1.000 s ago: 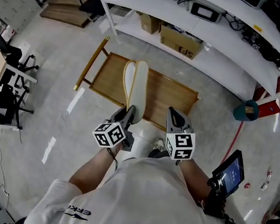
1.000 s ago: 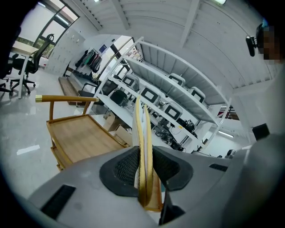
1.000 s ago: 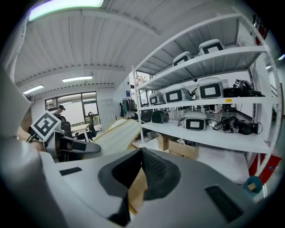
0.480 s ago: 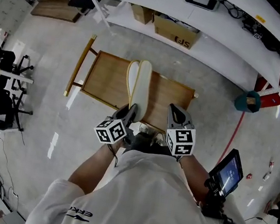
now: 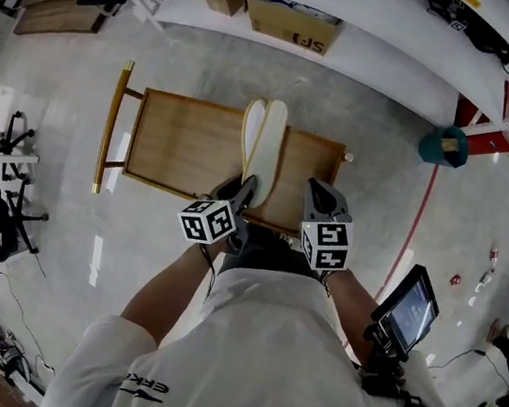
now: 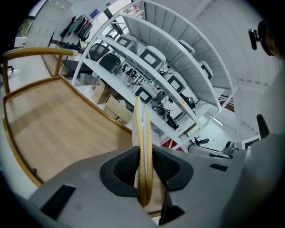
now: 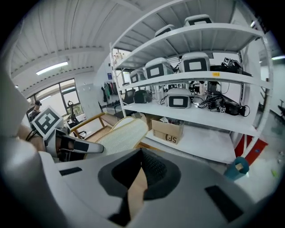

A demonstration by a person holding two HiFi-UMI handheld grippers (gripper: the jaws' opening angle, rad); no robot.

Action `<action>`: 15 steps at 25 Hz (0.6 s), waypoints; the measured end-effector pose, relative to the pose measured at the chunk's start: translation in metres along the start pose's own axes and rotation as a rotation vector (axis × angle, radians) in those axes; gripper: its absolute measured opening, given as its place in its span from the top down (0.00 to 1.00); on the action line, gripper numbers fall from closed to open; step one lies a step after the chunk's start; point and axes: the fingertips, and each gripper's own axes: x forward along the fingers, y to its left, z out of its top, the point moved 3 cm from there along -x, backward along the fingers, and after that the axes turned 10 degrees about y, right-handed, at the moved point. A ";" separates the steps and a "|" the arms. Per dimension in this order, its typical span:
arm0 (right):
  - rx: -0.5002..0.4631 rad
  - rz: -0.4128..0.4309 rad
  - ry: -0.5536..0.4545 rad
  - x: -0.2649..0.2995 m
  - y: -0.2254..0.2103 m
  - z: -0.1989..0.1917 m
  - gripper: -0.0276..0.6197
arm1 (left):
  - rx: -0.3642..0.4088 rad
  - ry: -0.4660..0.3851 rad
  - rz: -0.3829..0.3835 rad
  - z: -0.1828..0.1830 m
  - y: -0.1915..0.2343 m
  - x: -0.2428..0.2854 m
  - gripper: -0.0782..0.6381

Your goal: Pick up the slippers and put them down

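Gold-coloured rail (image 5: 112,124) is standing off the left end of the low wooden table (image 5: 179,139), and a thin raised rim is running along the table's edges, so anything going down there is needing to clear it. Bare wood is taking up the left and middle of the top, leaving plenty of room for a set-down.

Slippers (image 5: 265,143), a pale pair pressed flat together and standing on edge, are hanging over the right part of the table with toes pointing away toward the shelving. Left gripper (image 5: 243,190) is clamping both at the heel end, a pad pressing on each side. The pair is looking lifted clear of the wood, though contact isn't certain. Pick-up is reading as done; lowering and letting go are remaining.

Right gripper (image 5: 323,199) is riding just beside it, jaws together at the tips with nothing between them. The near table edge is lying right under both grippers.

White shelf (image 5: 379,69) is closing off the far side. Teal bin (image 5: 443,145) is sitting well apart at the right on open floor.
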 end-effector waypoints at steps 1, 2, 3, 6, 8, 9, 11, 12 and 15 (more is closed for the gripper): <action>0.005 -0.005 0.009 0.004 -0.002 -0.001 0.95 | -0.002 0.016 -0.007 -0.001 0.002 0.005 0.76; 0.009 -0.010 0.018 0.007 -0.003 -0.003 0.95 | -0.004 0.031 -0.014 -0.002 0.004 0.011 0.76; 0.013 -0.015 0.027 0.011 -0.005 -0.004 0.95 | -0.008 0.047 -0.021 -0.003 0.007 0.016 0.76; 0.018 -0.021 0.056 0.021 -0.008 -0.009 0.95 | -0.022 0.086 -0.041 -0.009 0.013 0.029 0.76; 0.017 -0.021 0.073 0.027 -0.008 -0.012 0.95 | -0.031 0.107 -0.051 -0.013 0.018 0.035 0.76; 0.018 -0.021 0.080 0.030 -0.009 -0.013 0.95 | -0.034 0.116 -0.055 -0.014 0.020 0.038 0.76; 0.021 -0.021 0.093 0.035 -0.010 -0.014 0.95 | -0.039 0.128 -0.062 -0.016 0.024 0.043 0.76; 0.023 -0.021 0.098 0.037 -0.011 -0.014 0.95 | -0.041 0.135 -0.064 -0.016 0.025 0.045 0.76; 0.026 -0.018 0.115 0.043 -0.010 -0.015 0.95 | -0.049 0.158 -0.064 -0.019 0.032 0.047 0.76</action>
